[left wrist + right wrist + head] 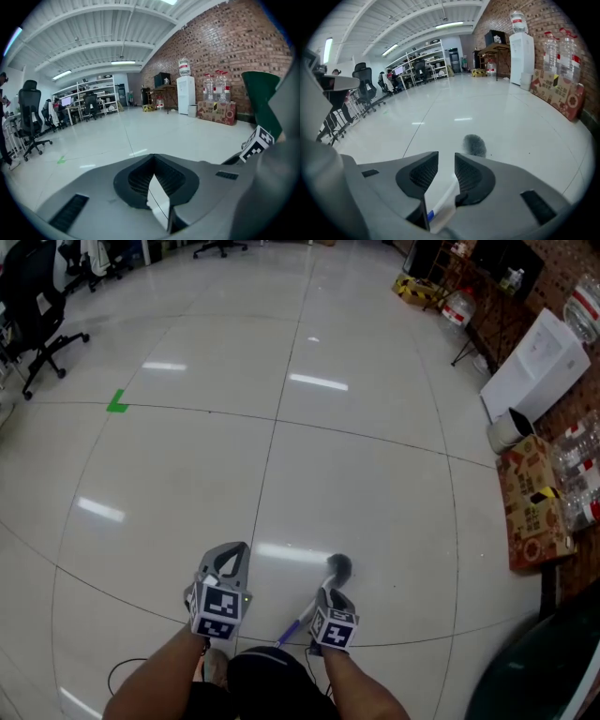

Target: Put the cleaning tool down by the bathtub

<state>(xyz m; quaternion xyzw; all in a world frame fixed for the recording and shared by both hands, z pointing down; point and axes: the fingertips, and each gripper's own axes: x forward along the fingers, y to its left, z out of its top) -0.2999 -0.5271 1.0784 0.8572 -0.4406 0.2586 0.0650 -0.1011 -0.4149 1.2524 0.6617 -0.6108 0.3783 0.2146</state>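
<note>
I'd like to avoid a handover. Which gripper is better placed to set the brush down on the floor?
Right. The handle of the brush runs between the parted jaws of the right gripper, with the bristle head just ahead. The left gripper is shut and holds nothing.

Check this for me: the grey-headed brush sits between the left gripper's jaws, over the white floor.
Not right. The brush sits between the right gripper's jaws, not the left gripper's, over the white floor. The right gripper view shows its handle there; the left gripper view shows nothing between those jaws.
</note>
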